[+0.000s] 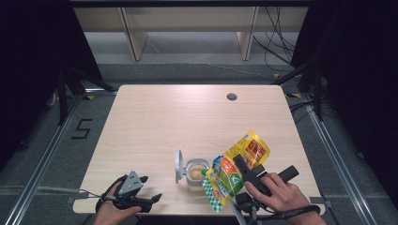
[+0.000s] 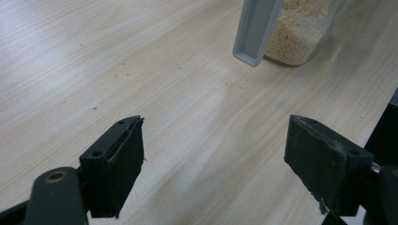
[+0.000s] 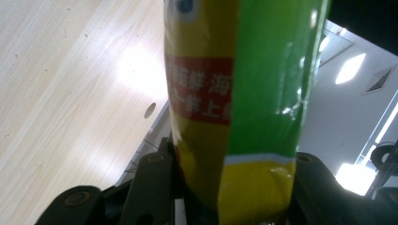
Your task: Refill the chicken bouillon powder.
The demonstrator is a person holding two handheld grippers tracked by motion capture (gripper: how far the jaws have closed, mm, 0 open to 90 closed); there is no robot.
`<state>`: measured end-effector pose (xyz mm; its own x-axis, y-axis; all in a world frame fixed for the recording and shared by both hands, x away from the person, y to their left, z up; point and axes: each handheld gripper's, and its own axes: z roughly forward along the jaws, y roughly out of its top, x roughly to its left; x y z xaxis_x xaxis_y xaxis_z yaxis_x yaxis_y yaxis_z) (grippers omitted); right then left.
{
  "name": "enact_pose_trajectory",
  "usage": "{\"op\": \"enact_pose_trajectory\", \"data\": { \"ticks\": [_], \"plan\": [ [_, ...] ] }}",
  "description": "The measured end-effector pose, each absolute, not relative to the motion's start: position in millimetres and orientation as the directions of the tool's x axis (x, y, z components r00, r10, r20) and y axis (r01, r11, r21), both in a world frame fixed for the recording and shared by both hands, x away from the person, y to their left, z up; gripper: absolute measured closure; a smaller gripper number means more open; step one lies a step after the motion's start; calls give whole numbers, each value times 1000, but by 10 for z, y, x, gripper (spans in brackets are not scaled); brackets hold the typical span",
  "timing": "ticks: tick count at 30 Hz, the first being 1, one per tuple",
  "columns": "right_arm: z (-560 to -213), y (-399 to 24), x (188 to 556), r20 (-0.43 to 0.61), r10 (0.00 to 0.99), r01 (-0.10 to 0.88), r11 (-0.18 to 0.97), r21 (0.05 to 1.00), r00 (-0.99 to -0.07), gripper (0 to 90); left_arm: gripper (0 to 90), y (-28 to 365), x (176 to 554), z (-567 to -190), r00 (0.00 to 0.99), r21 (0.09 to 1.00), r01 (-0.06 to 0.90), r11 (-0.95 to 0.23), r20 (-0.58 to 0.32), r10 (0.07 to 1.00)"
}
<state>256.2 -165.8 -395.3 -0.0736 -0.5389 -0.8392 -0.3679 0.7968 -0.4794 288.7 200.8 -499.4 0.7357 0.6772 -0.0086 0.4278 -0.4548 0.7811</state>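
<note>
The right gripper (image 1: 248, 174) has its jaws clenched on a yellow-and-green bag (image 1: 234, 168), tilted over the open jar (image 1: 196, 172) of grains (lid (image 1: 178, 166) flipped up) near the tabletop (image 1: 187, 117) front edge; the left gripper (image 1: 149, 188) rests nearby, jaws released

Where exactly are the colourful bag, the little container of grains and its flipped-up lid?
colourful bag (image 1: 234, 171), high view, on its printed middle panel.
container of grains (image 1: 196, 174), high view, on the grains inside its open top.
lid (image 1: 178, 165), high view, on the grey flap standing up at the container's left.
</note>
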Motion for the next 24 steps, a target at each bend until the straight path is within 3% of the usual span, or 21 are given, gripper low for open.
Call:
{"op": "enact_pose_trajectory", "data": {
  "ticks": [6,9,10,14,24],
  "plan": [
    [-3967,-1664,2563,-848,-524,-366,806,-465,-76,668,194,2009,2889,-4999,729,780,438,-448,-16,684],
    [-3993,-1685,2565,-872,-482,-365,830,-422,-88,668,194,2011,2884,-4994,727,776,441,-451,-14,687],
    [-4037,-1702,2552,-899,-424,-353,862,-363,-110,669,194,2014,2882,-4995,728,773,442,-455,-12,685],
    [-4074,-1712,2567,-898,-427,-377,853,-361,-107,669,194,2003,2890,-5003,728,783,438,-441,-21,685],
    [-4167,-1839,2627,-931,-314,-370,900,-230,-184,672,194,2011,2889,-4987,733,774,442,-453,-20,680]
  ]
}}
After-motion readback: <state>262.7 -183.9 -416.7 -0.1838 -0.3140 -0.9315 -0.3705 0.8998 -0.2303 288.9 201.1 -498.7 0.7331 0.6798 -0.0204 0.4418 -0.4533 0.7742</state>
